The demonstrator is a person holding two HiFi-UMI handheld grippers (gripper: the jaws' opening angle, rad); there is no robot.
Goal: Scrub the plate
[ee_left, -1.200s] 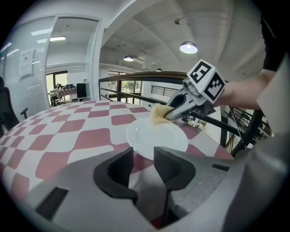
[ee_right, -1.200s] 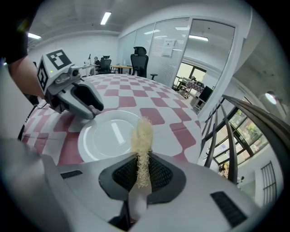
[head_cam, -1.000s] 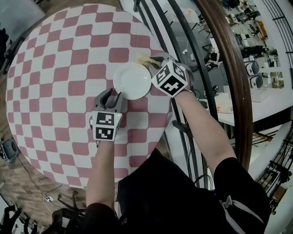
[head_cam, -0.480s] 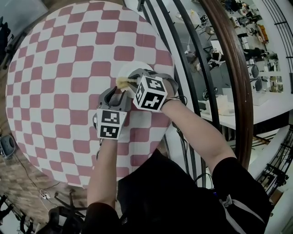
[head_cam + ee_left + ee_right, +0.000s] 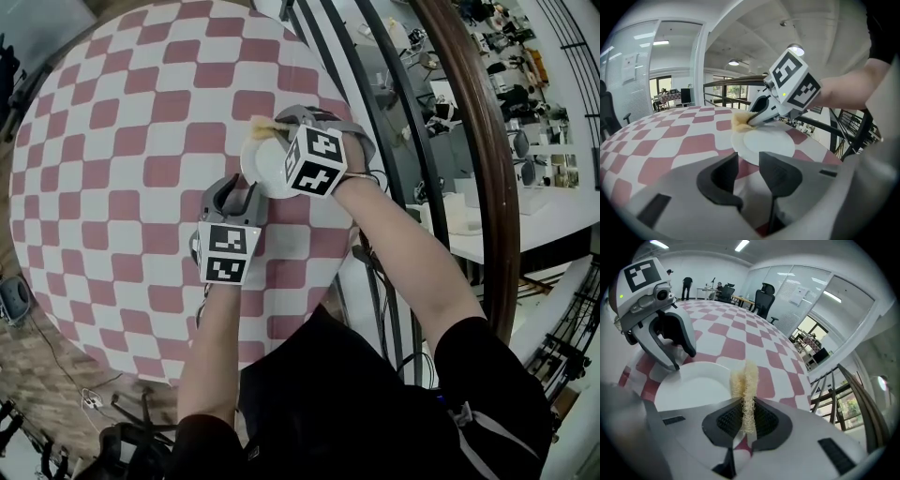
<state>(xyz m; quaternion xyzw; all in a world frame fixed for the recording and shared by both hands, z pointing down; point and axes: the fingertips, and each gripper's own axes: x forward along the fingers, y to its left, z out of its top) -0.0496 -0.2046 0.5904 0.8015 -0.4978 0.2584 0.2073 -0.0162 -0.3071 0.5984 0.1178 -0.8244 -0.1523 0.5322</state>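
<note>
One white plate (image 5: 263, 165) sits on a round red-and-white checked desk (image 5: 122, 141) beside a railing (image 5: 481, 141), the right gripper (image 5: 743, 414) clamping a fibrous scrubber (image 5: 744, 380) at its rim, the left gripper (image 5: 750, 169) with fingers narrowly apart.

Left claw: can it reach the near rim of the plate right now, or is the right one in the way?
Probably yes. The left claw is open, with nothing between it and the plate's near rim. The right claw, shut on the sponge, is at the far edge.

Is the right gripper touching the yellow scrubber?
Touching. The right gripper view shows the right gripper with its jaws shut on the scrubber, its fibres pinched between the pads.
</note>
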